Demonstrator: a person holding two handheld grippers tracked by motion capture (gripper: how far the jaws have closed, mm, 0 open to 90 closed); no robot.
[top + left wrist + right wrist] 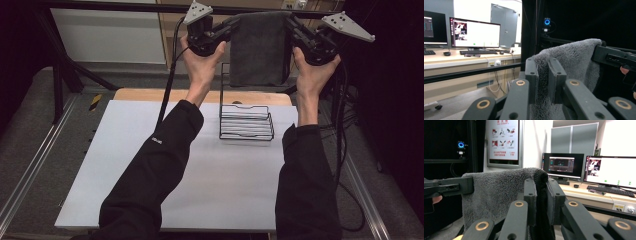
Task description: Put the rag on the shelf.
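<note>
Towel [258,47], grey terry, held up high at far edge of tabletop [210,180], stretched between both tongs and hanging flat as a sheet. Lower hem dangling just above wire rack [246,123], not touching it as far as can be told.

Left tongs [231,26] clamped on towel's upper left corner; in left gripper view, cloth pinched between the two black pads [532,75], pile bunched up over the jaw tops. Right tongs [292,25] clamped on upper right corner; in right gripper view, dark folded edge of towel [499,192] squeezed between the pads, rest of cloth running off toward the other tongs. Top edge of towel roughly level between the two grips.

Both hands raised, left hand [202,62] and right hand [312,75] wrapped around the gripper bodies, black sleeves reaching across pale tabletop. Grey three-cornered plates on top of both grippers.

Rack standing upright on tabletop between the forearms, black wire, tall back frame behind towel's lower part.

Beyond the towel: monitors [475,33] and keyboard on a desk [461,58].
</note>
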